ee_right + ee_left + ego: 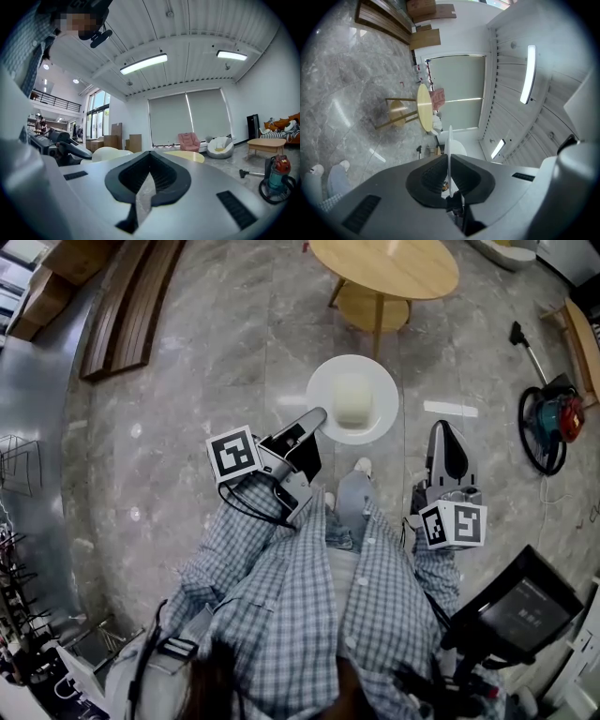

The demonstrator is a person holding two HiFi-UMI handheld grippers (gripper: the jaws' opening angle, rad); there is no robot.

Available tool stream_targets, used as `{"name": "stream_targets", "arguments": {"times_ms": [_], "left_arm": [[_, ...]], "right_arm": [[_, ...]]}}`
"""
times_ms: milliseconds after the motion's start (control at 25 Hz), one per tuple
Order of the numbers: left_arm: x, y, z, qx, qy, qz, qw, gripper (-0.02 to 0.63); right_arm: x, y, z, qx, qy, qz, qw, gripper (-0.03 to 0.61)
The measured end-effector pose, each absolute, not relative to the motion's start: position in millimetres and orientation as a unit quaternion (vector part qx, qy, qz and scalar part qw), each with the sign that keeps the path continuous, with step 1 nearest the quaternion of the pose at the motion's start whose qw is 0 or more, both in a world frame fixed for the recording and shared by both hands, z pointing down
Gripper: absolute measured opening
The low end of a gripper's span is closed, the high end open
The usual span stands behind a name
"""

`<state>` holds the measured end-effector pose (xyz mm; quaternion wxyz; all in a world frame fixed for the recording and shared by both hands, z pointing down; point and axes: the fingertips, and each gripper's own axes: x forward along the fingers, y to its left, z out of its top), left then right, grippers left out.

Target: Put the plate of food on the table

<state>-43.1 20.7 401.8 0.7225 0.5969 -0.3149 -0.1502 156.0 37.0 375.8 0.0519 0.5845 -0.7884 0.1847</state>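
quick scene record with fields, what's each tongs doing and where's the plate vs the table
left tongs: shut on rim of round white plate
food: pale block on the plate
plate position: in the air over grey marble floor, short of round light wooden table
right tongs: shut, empty

We stand on a grey marble floor (187,427), with a round wooden table (384,268) ahead and a red-and-teal vacuum cleaner (553,423) off to the right. Across the room we see drawn roller blinds (187,115), a pink armchair (189,140), a white beanbag (220,146) and cardboard boxes (133,142). Strip lights (143,64) glow on the white ribbed ceiling (197,47).
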Motion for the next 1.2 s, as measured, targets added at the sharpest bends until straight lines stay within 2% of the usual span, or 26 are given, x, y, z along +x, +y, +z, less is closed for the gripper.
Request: {"name": "stream_targets", "arguments": {"times_ms": [1200], "left_arm": [[-47.8,19.0,392.9,0.589,-0.318,-0.188,0.719,0.02]], "right_arm": [[157.4,34.2,379.8,0.58,-0.792,0.182,0.057,0.006]]}}
